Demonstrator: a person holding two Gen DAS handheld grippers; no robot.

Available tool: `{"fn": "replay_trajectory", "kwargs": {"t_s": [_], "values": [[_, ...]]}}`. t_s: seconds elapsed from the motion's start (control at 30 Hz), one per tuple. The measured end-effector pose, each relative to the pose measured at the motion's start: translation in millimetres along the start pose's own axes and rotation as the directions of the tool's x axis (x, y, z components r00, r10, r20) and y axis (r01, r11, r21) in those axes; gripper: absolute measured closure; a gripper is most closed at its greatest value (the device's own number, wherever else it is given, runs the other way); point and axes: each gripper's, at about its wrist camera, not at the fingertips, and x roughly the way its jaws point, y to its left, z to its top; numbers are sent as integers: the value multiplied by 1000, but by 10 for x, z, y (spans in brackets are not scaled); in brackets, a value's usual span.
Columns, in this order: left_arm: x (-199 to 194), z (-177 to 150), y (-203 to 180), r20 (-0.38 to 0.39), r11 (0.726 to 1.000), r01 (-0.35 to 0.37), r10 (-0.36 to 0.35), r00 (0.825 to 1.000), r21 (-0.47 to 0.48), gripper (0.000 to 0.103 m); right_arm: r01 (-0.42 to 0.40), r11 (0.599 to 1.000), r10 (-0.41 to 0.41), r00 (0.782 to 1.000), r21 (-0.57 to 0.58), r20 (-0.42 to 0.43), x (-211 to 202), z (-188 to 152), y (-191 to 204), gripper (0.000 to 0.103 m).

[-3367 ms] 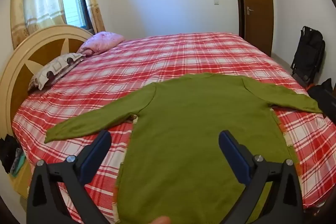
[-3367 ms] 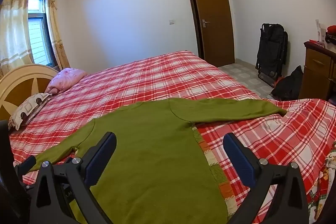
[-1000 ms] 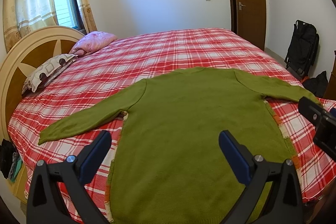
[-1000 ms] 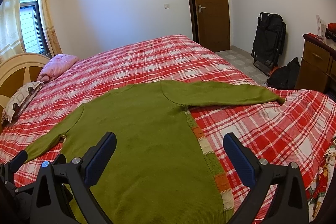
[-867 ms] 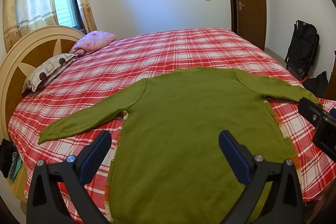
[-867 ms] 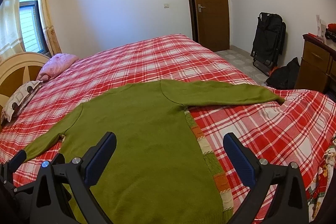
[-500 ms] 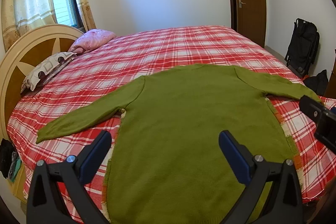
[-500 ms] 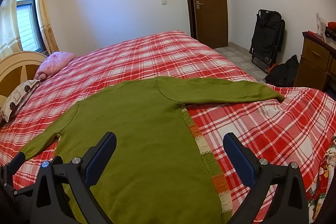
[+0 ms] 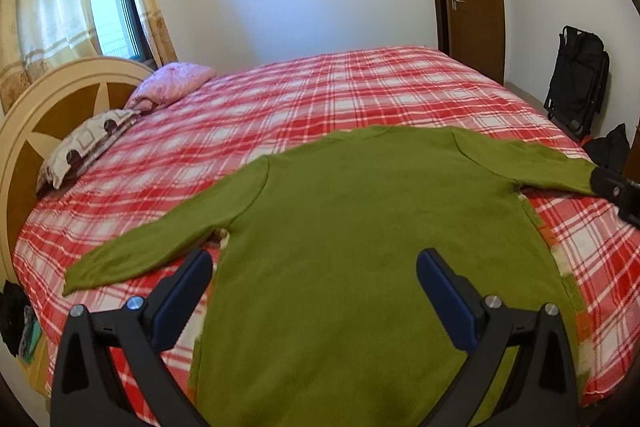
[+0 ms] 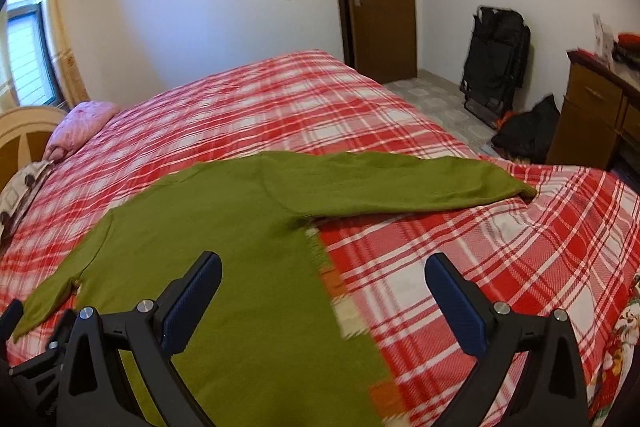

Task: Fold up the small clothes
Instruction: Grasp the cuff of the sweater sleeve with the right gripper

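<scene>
One green long-sleeved sweater (image 9: 360, 227) lies flat on the red plaid bedspread (image 9: 340, 95), its hem toward the cameras and its neckline at 12 o'clock. Both sleeves are spread outward, one toward 8 o'clock and one toward 3 o'clock in the left wrist view, which judging by the task is a layout meant to make the first fold easy. The left gripper (image 9: 316, 291) hovers above the lower body of the garment with its jaws spread wide and nothing between them. The right gripper (image 10: 324, 293) hangs over the sweater's right side seam, equally wide open and empty, with the right sleeve (image 10: 400, 183) stretching away toward 2 o'clock, plausibly placed for reaching it. No fold is made yet. Two pillows rest by the headboard (image 9: 44, 115) at 10 o'clock: a pink one (image 9: 172, 83) and a patterned one (image 9: 84, 147).
</scene>
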Motion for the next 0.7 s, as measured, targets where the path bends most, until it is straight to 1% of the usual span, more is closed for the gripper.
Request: {"fn": "replay_trajectory", "kwargs": {"t_s": [0.13,0.2,0.27,0.33,0.37,0.47,0.5,0.57,0.63,0.7], "values": [[71,87,-13,19,1000,-29,30,999,-4,0,2,997,-1,1000,83,-8,256,185,-459,2],[133,107,-5,6,1000,-12,12,1000,-22,0,5,986,-2,1000,165,-21,418,298,-827,5],[210,106,-21,-19,1000,14,-14,1000,-24,0,26,967,-12,998,253,-57,576,401,-1200,29],[283,81,-61,-41,1000,18,-19,999,-9,0,17,927,18,996,375,-89,735,480,-1639,32],[325,61,-90,-50,1000,10,-10,999,-2,0,3,883,44,995,469,-91,821,505,-1941,32],[441,29,-129,-86,1000,14,-14,996,-2,0,3,795,63,994,607,-88,973,537,-2479,33],[459,35,-127,-92,1000,16,-17,996,-4,0,14,777,54,995,629,-89,1024,547,-2612,32],[521,30,-113,-107,1000,20,-22,994,-19,0,36,766,43,993,642,-107,1152,568,-2791,33],[573,31,-102,-120,999,19,-22,993,-30,0,55,762,47,989,646,-139,1281,588,-2867,33],[640,29,-108,-142,999,18,-24,990,-39,0,69,736,55,985,673,-161,1397,595,-2956,33]]}}
